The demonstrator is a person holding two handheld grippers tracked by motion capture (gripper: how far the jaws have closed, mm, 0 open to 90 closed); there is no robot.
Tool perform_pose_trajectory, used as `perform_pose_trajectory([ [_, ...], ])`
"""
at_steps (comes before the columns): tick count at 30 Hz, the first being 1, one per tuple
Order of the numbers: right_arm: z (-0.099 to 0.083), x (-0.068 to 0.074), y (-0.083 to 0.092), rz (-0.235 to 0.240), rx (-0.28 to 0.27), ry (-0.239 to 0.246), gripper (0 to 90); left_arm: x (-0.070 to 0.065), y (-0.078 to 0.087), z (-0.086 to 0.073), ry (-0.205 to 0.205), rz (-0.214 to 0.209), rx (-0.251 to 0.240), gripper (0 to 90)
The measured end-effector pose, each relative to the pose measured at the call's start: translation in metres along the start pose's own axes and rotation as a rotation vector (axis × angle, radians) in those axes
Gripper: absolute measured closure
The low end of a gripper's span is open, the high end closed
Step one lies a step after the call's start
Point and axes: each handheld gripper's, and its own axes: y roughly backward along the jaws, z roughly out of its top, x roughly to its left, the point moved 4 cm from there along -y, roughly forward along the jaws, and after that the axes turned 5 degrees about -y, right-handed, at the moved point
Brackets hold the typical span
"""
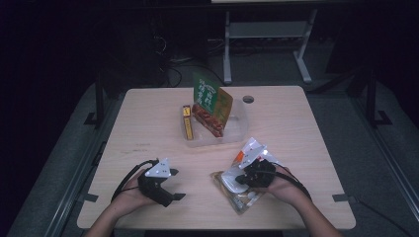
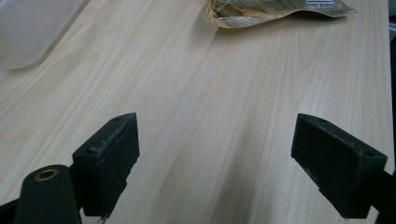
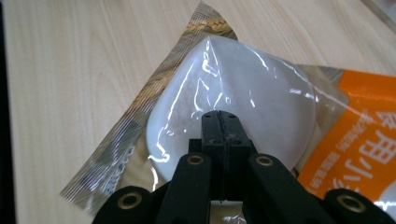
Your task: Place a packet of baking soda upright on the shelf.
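Observation:
A clear snack packet (image 1: 243, 198) with orange print and a round white piece inside lies at the table's front right. My right gripper (image 1: 237, 179) is shut, its jaws pressed together on the packet's film (image 3: 252, 79), which wrinkles toward the tips (image 3: 219, 116). The packet's far end (image 1: 252, 148) tilts up behind the hand. My left gripper (image 1: 177, 184) stands open at the front left over bare wood, nothing between its jaws (image 2: 229, 163). In the left gripper view the packet's edge (image 2: 261, 11) lies well ahead of them.
A clear plastic tub (image 1: 238, 133) stands mid-table with a green and orange pouch (image 1: 210, 101) upright in it and a yellow bar (image 1: 188, 122) at its left side; its corner (image 2: 28, 32) is seen from the left gripper. A cable hole (image 1: 248, 98) is behind the tub.

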Motion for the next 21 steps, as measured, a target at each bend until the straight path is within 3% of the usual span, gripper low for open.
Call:
perform_pose_trajectory([
  [10, -0.023, 0.006, 0.012, 0.034, 0.009, -0.023, 90.0, 0.0, -0.001, 0.0, -0.007, -0.004, 0.012, 14.9],
  [16, -0.012, 0.012, 0.002, 0.07, -0.003, -0.002, 90.0, -0.003, -0.003, 0.001, 0.002, -0.007, 0.0, 14.9],
  [21, 0.001, 0.021, -0.007, 0.089, -0.013, 0.043, 90.0, -0.002, -0.002, 0.001, 0.0, -0.007, 0.003, 14.9],
])
